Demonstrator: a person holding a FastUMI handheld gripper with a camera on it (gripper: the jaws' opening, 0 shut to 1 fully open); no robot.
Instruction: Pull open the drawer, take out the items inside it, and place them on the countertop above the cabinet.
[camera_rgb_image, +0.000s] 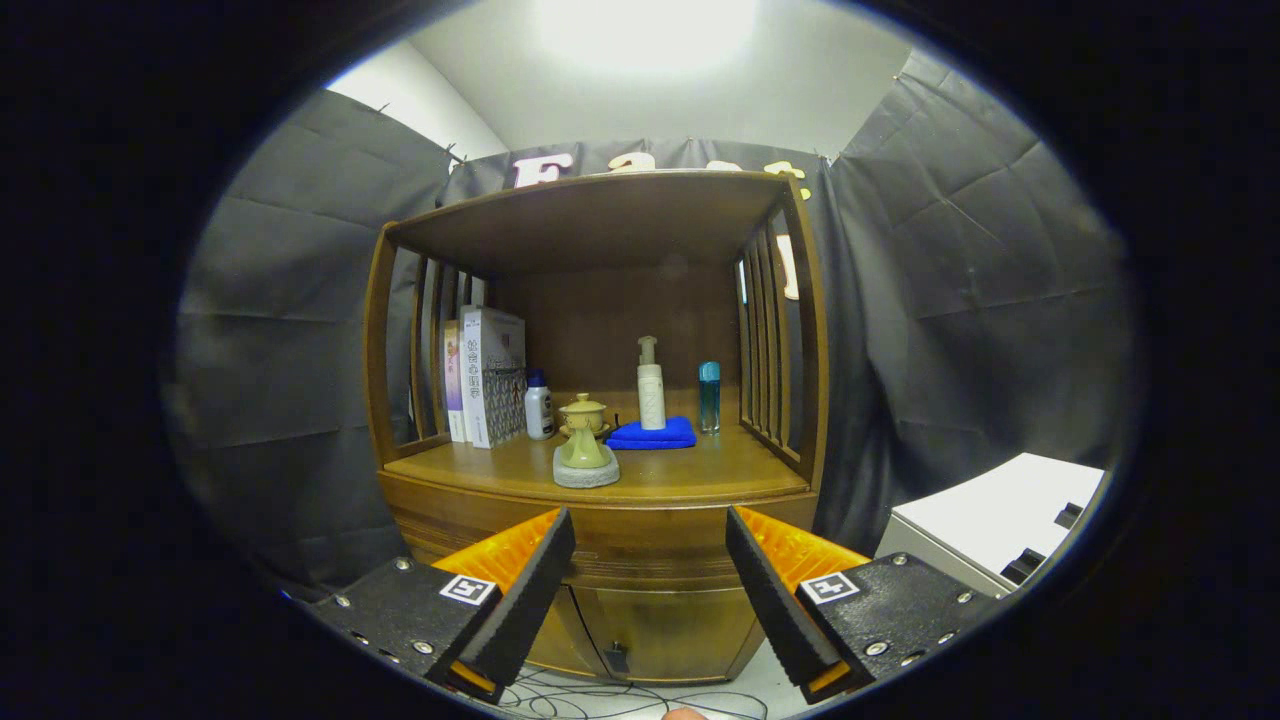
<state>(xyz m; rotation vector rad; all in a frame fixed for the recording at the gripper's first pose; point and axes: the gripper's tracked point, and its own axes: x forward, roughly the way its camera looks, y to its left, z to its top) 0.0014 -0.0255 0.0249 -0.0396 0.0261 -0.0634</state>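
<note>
Tool (650, 545) stands wide open with nothing between its fingers, held short of the wooden cabinet (640, 590). Drawer front (650, 548) lies directly beyond the fingers, flush and closed. On the counter (700, 470) above: books (487, 375), small white bottle (539, 405), pump bottle (651, 385) on blue cloth (652, 434), teal bottle (709, 397), green lidded cup (583, 412).
</note>
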